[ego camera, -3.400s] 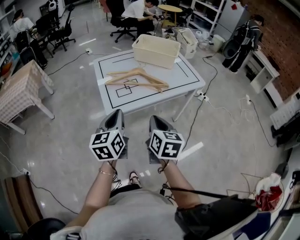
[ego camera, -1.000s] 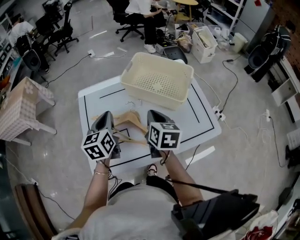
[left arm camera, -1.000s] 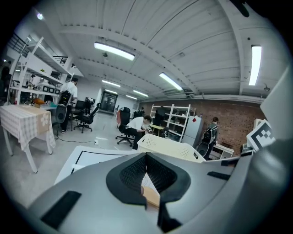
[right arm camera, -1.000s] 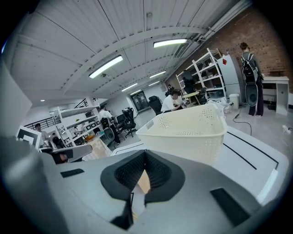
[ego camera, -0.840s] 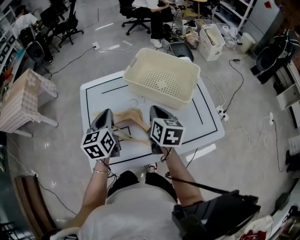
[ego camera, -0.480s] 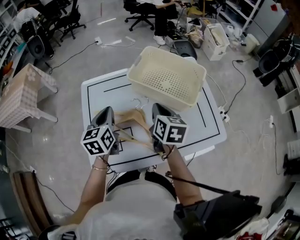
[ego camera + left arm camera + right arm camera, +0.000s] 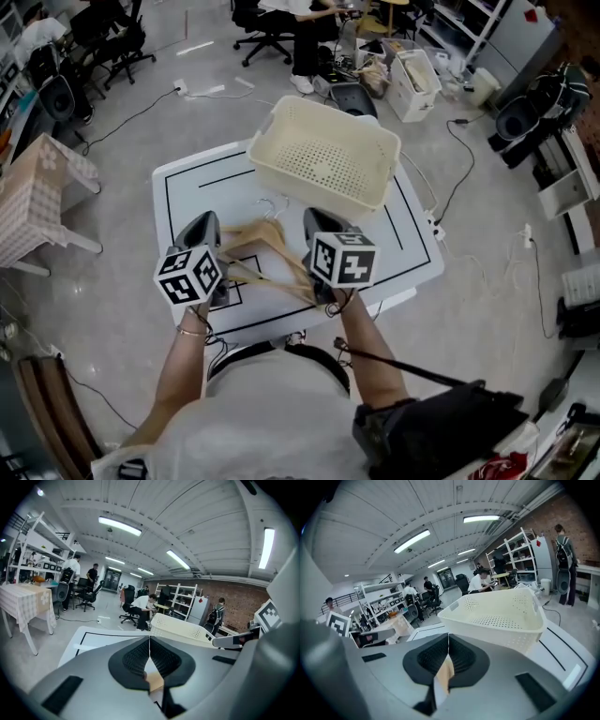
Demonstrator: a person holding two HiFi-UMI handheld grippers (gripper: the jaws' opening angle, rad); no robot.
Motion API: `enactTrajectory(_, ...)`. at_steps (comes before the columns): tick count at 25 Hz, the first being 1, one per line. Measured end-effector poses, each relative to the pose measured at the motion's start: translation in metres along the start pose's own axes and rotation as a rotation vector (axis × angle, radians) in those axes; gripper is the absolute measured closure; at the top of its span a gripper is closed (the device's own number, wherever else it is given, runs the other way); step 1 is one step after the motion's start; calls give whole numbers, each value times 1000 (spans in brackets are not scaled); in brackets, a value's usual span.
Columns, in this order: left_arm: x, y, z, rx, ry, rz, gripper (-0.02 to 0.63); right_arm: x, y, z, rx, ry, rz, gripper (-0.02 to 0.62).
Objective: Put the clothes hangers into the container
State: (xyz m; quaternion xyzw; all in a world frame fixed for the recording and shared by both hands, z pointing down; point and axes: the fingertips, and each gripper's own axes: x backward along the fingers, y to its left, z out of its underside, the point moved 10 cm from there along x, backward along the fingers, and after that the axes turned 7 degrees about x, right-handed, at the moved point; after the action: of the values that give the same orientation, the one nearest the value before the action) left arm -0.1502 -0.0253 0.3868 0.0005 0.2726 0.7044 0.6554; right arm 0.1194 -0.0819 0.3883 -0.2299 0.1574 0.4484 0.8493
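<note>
Now, left gripper (image 7: 204, 220): my jaws are closed and empty, above the hangers' left end.
Right gripper (image 7: 315, 217): likewise closed, holding nothing.
Hangers (image 7: 267, 251): lying on the table (image 7: 187, 192), untouched.
Basket (image 7: 319, 194): beyond them, empty.
Change: I have walked up to the table, so picking can begin.

Straight beyond the right gripper (image 7: 316, 217) fingers, the basket (image 7: 323, 192) wall blocks. Hangers (image 7: 253, 234) clutter the gap between both grippers. Bare table (image 7: 199, 199) lies open beyond the left gripper (image 7: 208, 220) fingers.
</note>
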Motion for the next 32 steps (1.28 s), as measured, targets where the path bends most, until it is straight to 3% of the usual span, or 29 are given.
enactTrajectory(6, -7, 7, 15, -55, 110, 106, 588, -2, 3, 23, 54, 64, -13, 575)
enactTrajectory(11, -10, 16, 31, -115, 215, 148, 513, -6, -1, 41, 61, 135, -26, 574)
enactTrajectory(14, -12, 24, 45, -161, 289, 165, 486, -12, -4, 55, 49, 185, -47, 519)
enactTrajectory(17, -17, 33, 57, -212, 360, 179, 472, -22, -5, 67, 60, 237, -69, 505)
enactTrajectory(27, -45, 55, 76, -482, 575, 293, 439, -57, 10, 104, 368, 441, -189, 456)
enactTrajectory(32, -64, 61, 80, -620, 676, 355, 440, -71, 13, 111, 423, 493, -254, 456)
